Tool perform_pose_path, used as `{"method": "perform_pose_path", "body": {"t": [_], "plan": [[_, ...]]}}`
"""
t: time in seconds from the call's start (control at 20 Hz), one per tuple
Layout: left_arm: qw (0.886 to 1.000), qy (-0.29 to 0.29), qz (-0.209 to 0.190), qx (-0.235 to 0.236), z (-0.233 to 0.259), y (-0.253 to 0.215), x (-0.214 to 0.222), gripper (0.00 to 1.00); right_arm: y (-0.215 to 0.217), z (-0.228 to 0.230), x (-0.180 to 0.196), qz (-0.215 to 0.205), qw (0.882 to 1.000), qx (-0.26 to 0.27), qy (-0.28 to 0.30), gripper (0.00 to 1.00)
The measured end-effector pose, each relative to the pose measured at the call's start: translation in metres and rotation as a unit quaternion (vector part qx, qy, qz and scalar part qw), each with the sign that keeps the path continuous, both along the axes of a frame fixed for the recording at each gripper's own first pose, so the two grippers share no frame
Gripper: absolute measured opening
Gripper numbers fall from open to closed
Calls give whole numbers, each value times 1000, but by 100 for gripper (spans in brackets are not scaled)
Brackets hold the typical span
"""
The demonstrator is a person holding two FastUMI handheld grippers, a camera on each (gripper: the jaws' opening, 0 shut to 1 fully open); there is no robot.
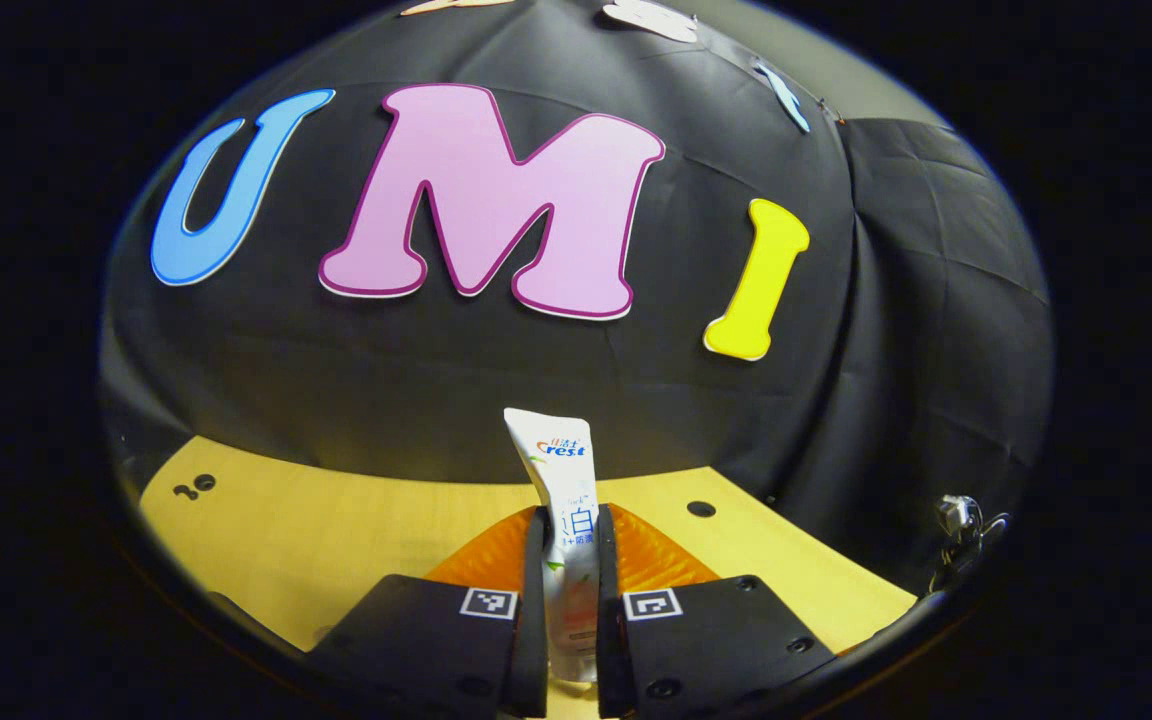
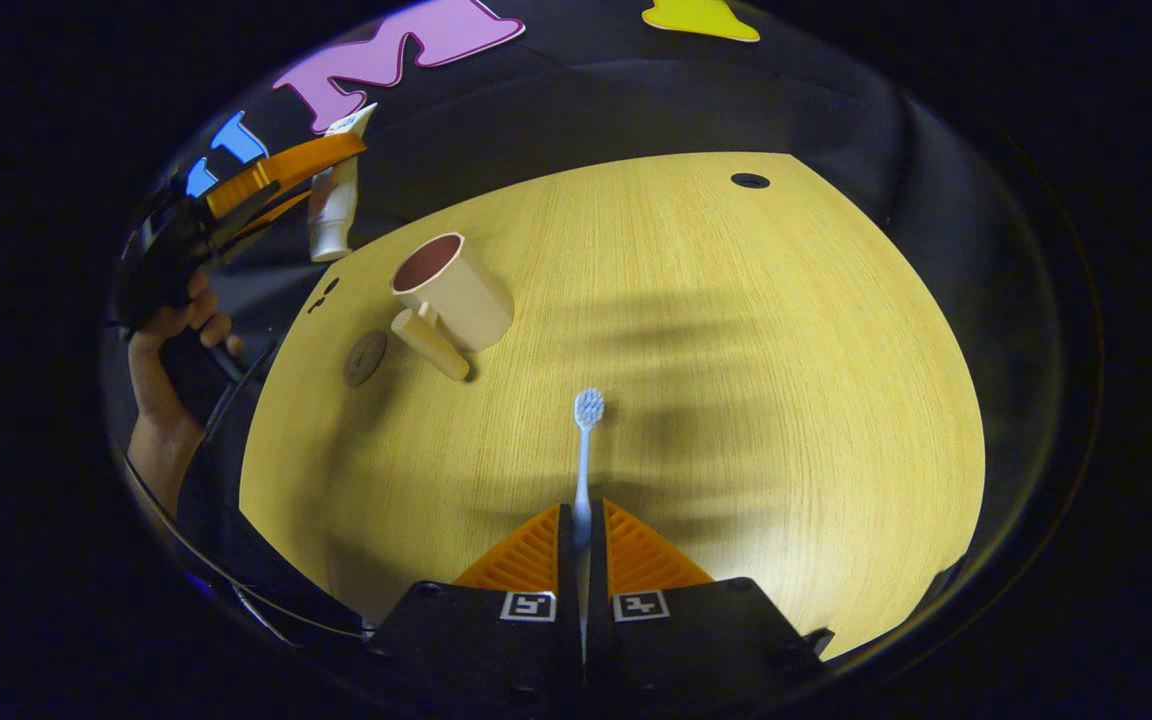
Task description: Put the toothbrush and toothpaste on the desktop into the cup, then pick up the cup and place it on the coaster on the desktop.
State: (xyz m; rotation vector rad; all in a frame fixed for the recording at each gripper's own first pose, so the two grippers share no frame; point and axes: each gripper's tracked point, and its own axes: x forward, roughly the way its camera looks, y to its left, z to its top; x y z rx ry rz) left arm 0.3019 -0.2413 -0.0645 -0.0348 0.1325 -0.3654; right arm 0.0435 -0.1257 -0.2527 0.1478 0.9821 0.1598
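A: Looking at the left gripper [image 1: 570, 540] in the left gripper view, I am seeing both its fingers pressing on the toothpaste [image 1: 566, 520]. The tube is standing upright between them, its flat end pointing to twelve o'clock against the black cloth wall [image 1: 386, 380], and the wooden desktop [image 1: 336, 530] is lying below.

B: And the right gripper [image 2: 583, 535]?

A: In the right gripper view its jaws are sitting closed on the handle of the toothbrush [image 2: 584, 460]. The brush is pointing to twelve o'clock, its bristled head out ahead of the fingertips over the desktop [image 2: 736, 350].

B: Where is the cup [image 2: 451, 290] sitting?

A: At about eleven o'clock from the brush head, upright on the desktop, its handle sticking out toward seven o'clock. The coaster [image 2: 365, 357] is lying just beside that handle, at nine o'clock of it, near the desktop's edge.

B: Is the other hand showing there too?

A: Yes, at ten o'clock in that view a hand [image 2: 171, 320] is holding the left gripper [image 2: 321, 170] up off the desktop, with the toothpaste [image 2: 336, 200] hanging cap-down between its fingers, above and beyond the cup.
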Motion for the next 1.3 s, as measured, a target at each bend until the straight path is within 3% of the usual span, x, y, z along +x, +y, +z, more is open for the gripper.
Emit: {"method": "perform_pose_path", "body": {"t": [0.3,0.95,1.05,1.25,1.3], "plan": [[999,-4,-21,39,-44,-11,24,24,-16,-14,-15,-2,1000,-7,22,6],[997,13,17,80,-93,13,18,27,0,-20,-7,20,999,7,28,6],[996,11,24,81,-92,17,11,38,0,-15,-6,15,1000,9,22,6],[996,4,47,81,-73,37,-18,97,-4,13,22,5,1000,16,-26,6],[996,6,52,77,-68,44,-30,98,-5,23,34,1,999,21,-43,6]]}}
